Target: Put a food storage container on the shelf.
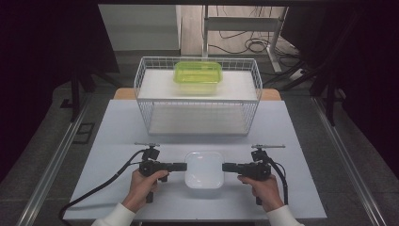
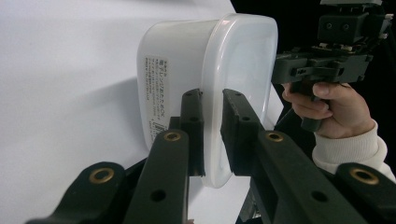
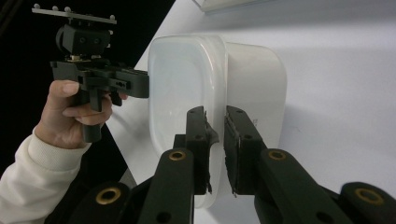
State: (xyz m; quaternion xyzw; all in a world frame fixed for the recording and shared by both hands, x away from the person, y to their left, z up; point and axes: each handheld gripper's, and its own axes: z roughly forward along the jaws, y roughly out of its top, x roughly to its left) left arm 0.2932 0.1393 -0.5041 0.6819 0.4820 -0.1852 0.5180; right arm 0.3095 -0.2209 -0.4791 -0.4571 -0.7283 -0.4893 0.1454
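- High view: we count two containers and two grippers. One white lidded plastic container (image 1: 203, 169) sits on the table (image 1: 117, 122) near the front edge, right between the left gripper (image 1: 184, 166) and the right gripper (image 1: 224, 166). One green lidded container (image 1: 197, 72) sits on top of the wire rack (image 1: 141, 80) further back. From up here each gripper's tips just meet the white box's edges; we can't read the gap.
- Left gripper view: our jaws are narrow, pinched onto the white container's (image 2: 205, 88) rim, one pad on either side of the lid edge. There's a printed label on the tub's side, too small to read. The other gripper (image 2: 279, 69) touches the far edge.
- Right gripper view: same deal, jaws close together clamping the rim of the white box (image 3: 219, 98). The left gripper (image 3: 145, 84) sits at the opposite edge, its tips hard to make out.
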